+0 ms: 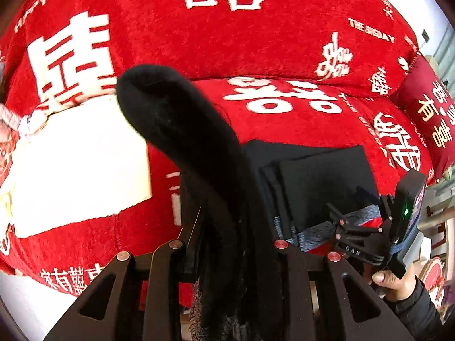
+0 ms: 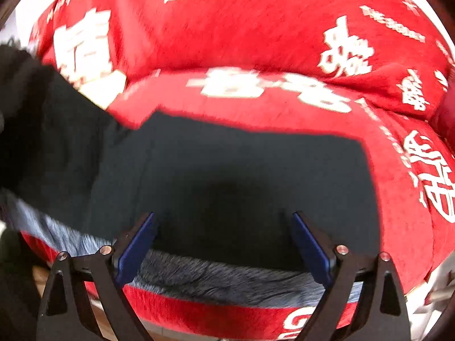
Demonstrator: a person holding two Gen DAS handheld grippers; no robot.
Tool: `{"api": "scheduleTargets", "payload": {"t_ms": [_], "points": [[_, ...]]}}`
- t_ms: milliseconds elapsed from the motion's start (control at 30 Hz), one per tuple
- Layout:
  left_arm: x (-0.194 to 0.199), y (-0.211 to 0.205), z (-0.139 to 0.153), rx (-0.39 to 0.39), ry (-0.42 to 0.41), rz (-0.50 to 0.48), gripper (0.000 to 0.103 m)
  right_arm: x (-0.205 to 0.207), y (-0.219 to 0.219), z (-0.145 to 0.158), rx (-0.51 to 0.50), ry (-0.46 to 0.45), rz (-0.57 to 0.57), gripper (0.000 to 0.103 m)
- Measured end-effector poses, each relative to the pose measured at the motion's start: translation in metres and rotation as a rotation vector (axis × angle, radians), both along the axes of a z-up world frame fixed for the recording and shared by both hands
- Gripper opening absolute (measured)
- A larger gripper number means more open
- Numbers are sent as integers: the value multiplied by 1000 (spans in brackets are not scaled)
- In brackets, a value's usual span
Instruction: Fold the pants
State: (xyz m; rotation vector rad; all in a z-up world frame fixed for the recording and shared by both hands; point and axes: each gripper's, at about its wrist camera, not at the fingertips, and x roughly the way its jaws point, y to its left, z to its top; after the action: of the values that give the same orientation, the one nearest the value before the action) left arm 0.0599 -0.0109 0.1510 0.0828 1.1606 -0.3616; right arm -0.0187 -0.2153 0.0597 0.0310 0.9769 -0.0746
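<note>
Left wrist view: red sofa cover carries white print, "HAPPY WEDDING" at the upper left and "THE BIG DAY" at the upper right, plus large double-happiness characters. Dark red cushion far right of the claw has yellow Chinese characters. A white cloth lies on the seat to the left of the claw. Left gripper is clenched on the black pants: a thick fold of the fabric runs up from between the narrow jaws and arcs away up-left, clear of the seat. The rest of the pants lies folded flat on the seat just right of the claw, with a grey fuzzy lining edge showing at the near side. Right gripper shows at the lower right, held by a hand in a dark sleeve; small letters on its body read roughly "DAS", partly illegible. Green LED lit on its mounted device.

Right wrist view: blurred. Same red cover; print smeared, only "WEDDING" fragments at the upper left and a partial "G" at the bottom edge. Right gripper is released, blue pads spread wide with nothing pinched. Folded pants lie directly ahead, between and beyond the fingers; the grey lining strip runs across under the claw. Lifted part of the pants rises off to the left.
</note>
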Motion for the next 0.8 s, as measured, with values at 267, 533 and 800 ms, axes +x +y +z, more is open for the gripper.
{"api": "scheduleTargets", "payload": {"t_ms": [267,533,800], "points": [[-3,-63,8,12,-3,-106,26,7,-39,-17,29,48,-127,96],[-1,-136,0,58,34,-206,23,5,-63,-15,-7,37,-158,96],[-6,-204,-12,71,79,-301,21,-3,-106,-21,-49,84,-231,96]]}}
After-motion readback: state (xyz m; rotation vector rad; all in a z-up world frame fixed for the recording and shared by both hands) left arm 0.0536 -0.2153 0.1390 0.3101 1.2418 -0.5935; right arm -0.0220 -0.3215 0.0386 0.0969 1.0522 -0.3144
